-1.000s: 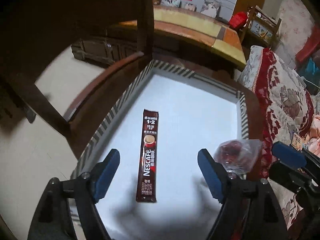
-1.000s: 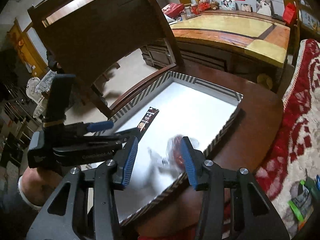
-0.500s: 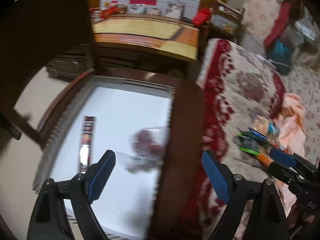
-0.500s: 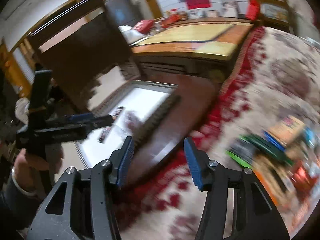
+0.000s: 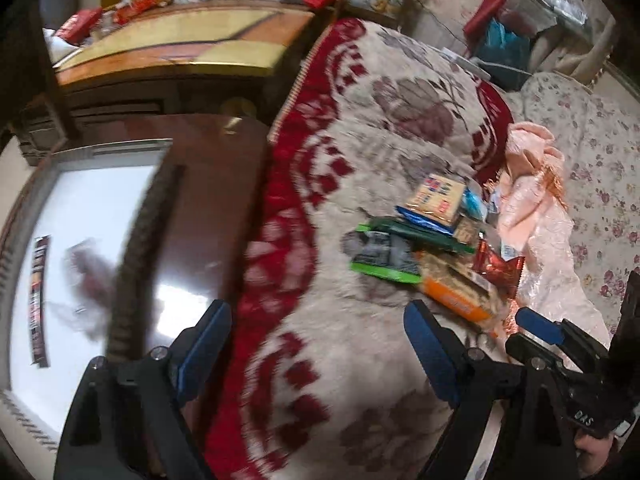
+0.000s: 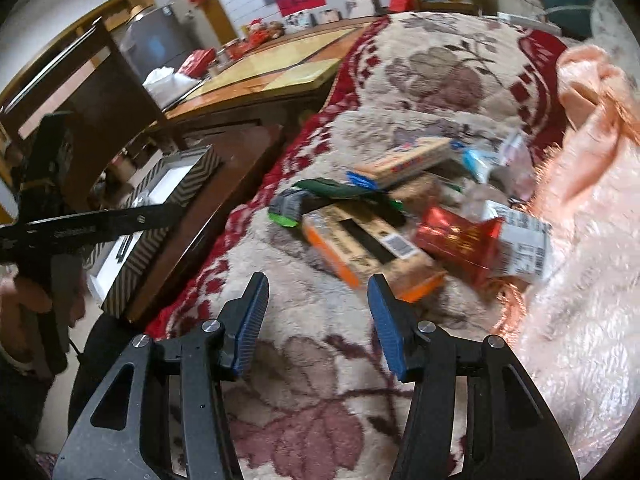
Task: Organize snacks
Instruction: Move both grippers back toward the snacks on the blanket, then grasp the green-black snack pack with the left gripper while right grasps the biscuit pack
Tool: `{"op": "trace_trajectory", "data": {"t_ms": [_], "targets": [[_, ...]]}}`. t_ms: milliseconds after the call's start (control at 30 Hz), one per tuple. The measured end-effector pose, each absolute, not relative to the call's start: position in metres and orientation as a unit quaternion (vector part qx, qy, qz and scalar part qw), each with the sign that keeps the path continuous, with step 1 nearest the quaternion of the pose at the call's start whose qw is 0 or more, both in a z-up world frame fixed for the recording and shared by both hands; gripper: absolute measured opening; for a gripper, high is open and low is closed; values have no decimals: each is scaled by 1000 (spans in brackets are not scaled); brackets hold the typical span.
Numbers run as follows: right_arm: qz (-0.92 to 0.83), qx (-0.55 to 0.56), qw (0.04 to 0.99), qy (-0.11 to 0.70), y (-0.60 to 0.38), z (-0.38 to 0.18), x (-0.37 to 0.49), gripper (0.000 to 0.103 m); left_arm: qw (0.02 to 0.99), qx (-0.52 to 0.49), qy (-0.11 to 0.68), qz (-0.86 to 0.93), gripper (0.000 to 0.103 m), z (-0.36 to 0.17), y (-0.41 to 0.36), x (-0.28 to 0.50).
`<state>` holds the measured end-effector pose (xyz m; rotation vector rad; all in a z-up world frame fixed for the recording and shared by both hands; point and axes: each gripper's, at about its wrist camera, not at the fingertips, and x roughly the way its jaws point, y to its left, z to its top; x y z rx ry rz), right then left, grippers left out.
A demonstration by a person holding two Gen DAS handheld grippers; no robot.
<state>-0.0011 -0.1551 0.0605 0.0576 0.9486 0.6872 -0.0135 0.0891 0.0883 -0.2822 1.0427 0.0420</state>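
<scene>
Cluttered living room, red-and-cream floral blanket spread on a sofa or bed, with the snack pile lying loose on it, next to a pink cloth. Striped tray sits on the dark wooden worktop beside the blanket; 2 items are already in it, a coffee stick and a blurred clear packet. Left tongs spread wide and right tongs spread about halfway; both have just been opening, nothing between either pair. Step in hand looks like reaching for the next snack. Right tongs are nearest the orange-edged pack, just ahead of the tips; the red foil pack lies touching it on the right. To do it well: pick 1 top-lying item, line the tongs across its narrow side, and come down so the pads straddle it without catching blanket pile. The orange-edged pack looks wider than the current right gap, so open more first. Left tongs could take the green wrapper at the pile's near edge. Frames are blurred, so exact overlaps in the pile cannot be told.
</scene>
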Motion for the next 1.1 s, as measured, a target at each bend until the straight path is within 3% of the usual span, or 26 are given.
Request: {"op": "trace_trajectory", "data": {"t_ms": [433,500,567,767,1100], "targets": [[322,50,829,455,-162,50,17,51,831,-117,542,-40,90,50,51,56],[324,36,830,453,-157,50,19,53,821,-128,554,-51,90,41,51,65],[328,13,830,450,-151,51,22,63,813,-132,563,-60,90,34,50,72],[352,-100,812,455,-124,44,50,64,809,-119,570,-79,90,28,49,85],[396,-100,756,511,-110,18,90,66,795,-123,583,-111,92,19,50,98]]}}
